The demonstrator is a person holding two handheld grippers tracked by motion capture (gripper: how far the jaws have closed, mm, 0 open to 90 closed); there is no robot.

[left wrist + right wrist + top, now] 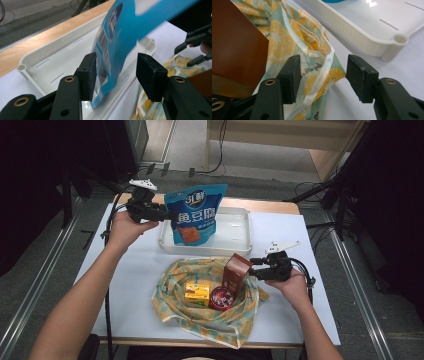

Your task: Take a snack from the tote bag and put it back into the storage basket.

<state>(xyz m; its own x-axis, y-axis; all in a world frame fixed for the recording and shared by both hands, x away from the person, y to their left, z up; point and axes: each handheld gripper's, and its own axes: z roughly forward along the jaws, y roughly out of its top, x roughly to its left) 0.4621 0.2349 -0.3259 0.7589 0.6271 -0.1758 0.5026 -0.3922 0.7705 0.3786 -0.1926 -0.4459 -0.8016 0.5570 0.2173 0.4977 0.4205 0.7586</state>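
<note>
My left gripper (116, 75) stands open around the lower edge of the glossy blue snack bag (195, 215), the jaws spread wide with the bag's corner against one pad and clear air before the other, so nothing is clamped. The bag stands upright, its long axis vertical, its bottom resting inside the shallow white plastic tray (239, 240) at the far side of the white surface (135, 275). It lies straight ahead of this gripper and well apart from my right one, so the left hand (122, 227) is the one to act. My right gripper (322, 75) is also open and empty, straddling the rim of the yellow lemon-print cloth bag (250, 307), just beside the brown carton (236, 272) standing inside it. I judge that closing on the bag's edge comes next.
</note>
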